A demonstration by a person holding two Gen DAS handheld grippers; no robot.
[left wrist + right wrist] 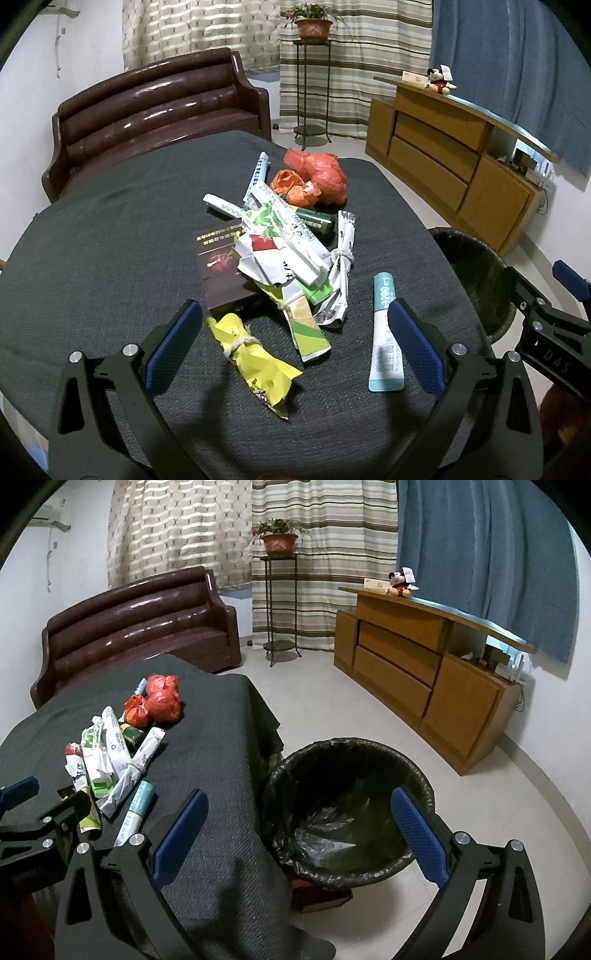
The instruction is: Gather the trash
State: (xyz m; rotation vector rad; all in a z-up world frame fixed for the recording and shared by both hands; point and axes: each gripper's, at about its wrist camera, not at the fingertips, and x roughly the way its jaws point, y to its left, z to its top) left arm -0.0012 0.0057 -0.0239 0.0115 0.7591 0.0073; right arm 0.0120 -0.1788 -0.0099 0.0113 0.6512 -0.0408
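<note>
A heap of trash [284, 243] lies on the dark-clothed table [92, 258]: red plastic bags [321, 173], white and green wrappers, a dark brown box [221, 269], a yellow wrapper [255, 358] tied with string, and a teal-and-white tube [384, 332]. My left gripper [295, 339] hangs open over the table's near side, the yellow wrapper between its fingers and the tube just inside the right one. My right gripper [299, 834] is open and empty, straddling the table edge and the black-lined bin [351, 808]. The trash pile [110, 753] appears at left in the right wrist view.
The bin [476, 280] stands on the floor just right of the table. A brown leather sofa [147, 114] sits behind the table, a plant stand [280, 602] by the curtains, and a wooden cabinet [424, 672] along the right wall. Pale floor tiles [314, 694] lie between.
</note>
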